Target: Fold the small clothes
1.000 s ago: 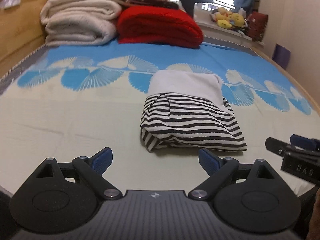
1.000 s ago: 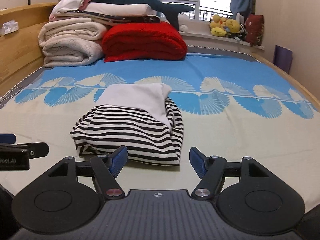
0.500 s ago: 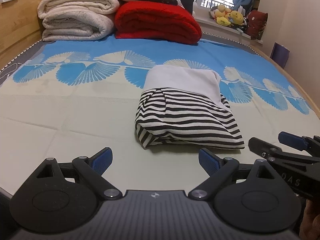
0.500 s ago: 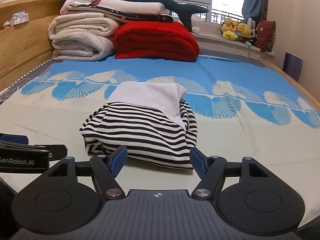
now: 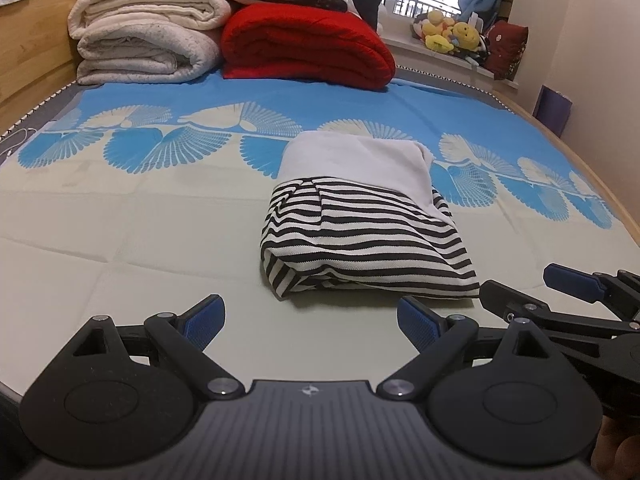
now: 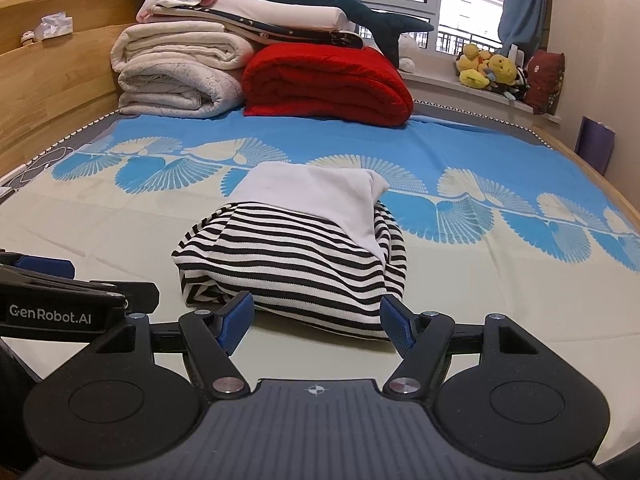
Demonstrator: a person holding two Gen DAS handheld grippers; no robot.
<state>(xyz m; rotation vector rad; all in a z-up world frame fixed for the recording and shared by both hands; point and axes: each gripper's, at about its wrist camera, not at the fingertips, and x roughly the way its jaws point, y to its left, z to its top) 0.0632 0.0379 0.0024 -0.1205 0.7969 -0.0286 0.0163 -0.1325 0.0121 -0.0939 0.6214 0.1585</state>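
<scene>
Left tool (image 5: pixel 308 322): spread, empty, just short of the garment's near edge.
Right tool (image 6: pixel 316 318): spread, empty, tips at the garment's near edge.
Garment (image 6: pixel 296 256): striped, folded compactly on the bed (image 6: pixel 500 304), white panel on top.
Progress: this piece looks folded; nothing else unfolded visible.

Left gripper (image 5: pixel 310 324) low over bed sheet (image 5: pixel 120 240), jaws wide, nothing between blue pads (image 5: pixel 202 322). Folded striped garment (image 5: pixel 360 244) just ahead on sheet, white part (image 5: pixel 356 160) on far side. Right gripper (image 5: pixel 560 300) enters at right edge, jaws apart, near garment's right corner. Behind: white quilts (image 5: pixel 144 40), red blanket (image 5: pixel 304 44), plush toys (image 5: pixel 448 34) on sill.
</scene>
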